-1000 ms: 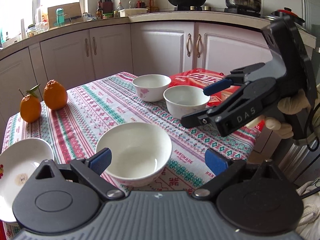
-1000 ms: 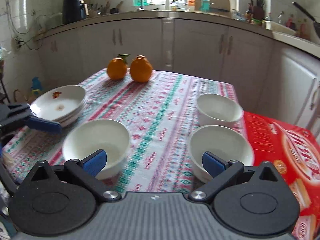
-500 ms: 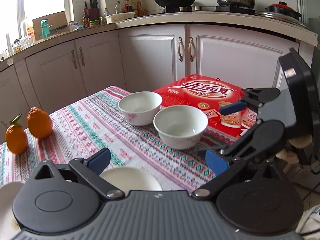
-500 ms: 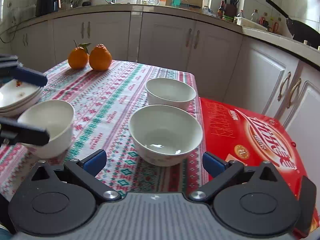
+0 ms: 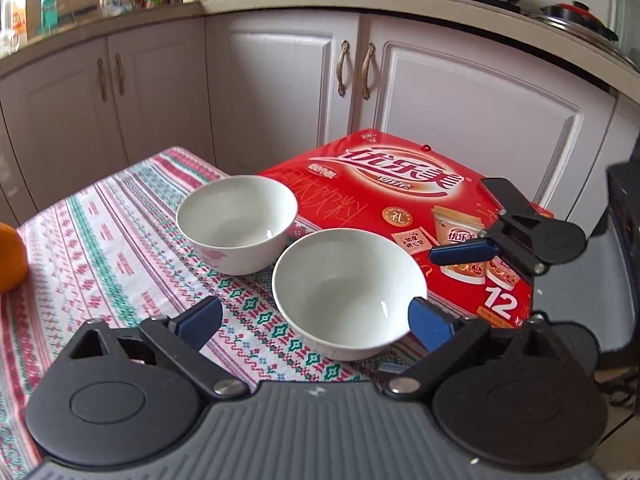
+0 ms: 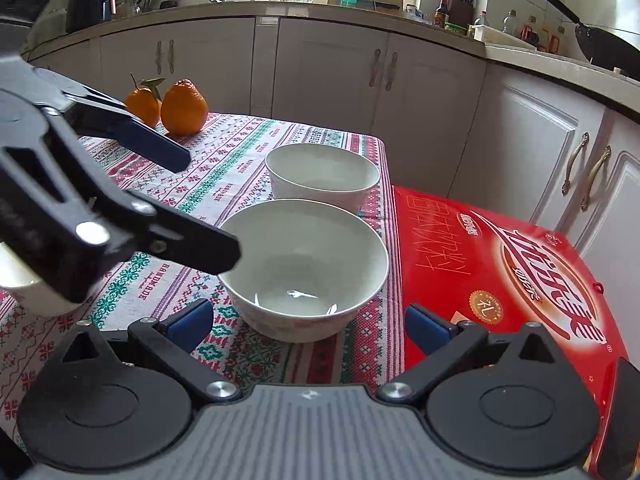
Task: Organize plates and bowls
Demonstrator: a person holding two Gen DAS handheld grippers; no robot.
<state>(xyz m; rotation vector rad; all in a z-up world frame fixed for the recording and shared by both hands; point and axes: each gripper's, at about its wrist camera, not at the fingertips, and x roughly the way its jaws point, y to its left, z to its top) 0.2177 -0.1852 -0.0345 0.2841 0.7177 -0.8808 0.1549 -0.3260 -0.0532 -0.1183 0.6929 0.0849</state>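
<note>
Two white bowls stand side by side on the patterned tablecloth: a near bowl [image 5: 348,292] [image 6: 304,264] and a far bowl [image 5: 236,224] [image 6: 322,172]. My left gripper [image 5: 316,320] [image 6: 208,208] is open with its jaws closing; the near bowl lies between its fingers, the right pad [image 5: 430,322] close beside the rim, the left pad apart. My right gripper [image 6: 308,322] [image 5: 460,220] is open, just in front of the same bowl from the other side, holding nothing. A third white bowl [image 6: 24,296] shows at the lower left, mostly hidden behind the left gripper.
A red carton [image 5: 400,208] [image 6: 500,280] lies right beside the bowls at the table's edge. Two oranges [image 6: 184,108] sit at the far corner of the tablecloth [image 6: 224,160]. White kitchen cabinets [image 5: 280,80] stand behind the table.
The left gripper has swung away from the third bowl and over to the near bowl of the pair. The right gripper has come closer to that bowl and lower.
</note>
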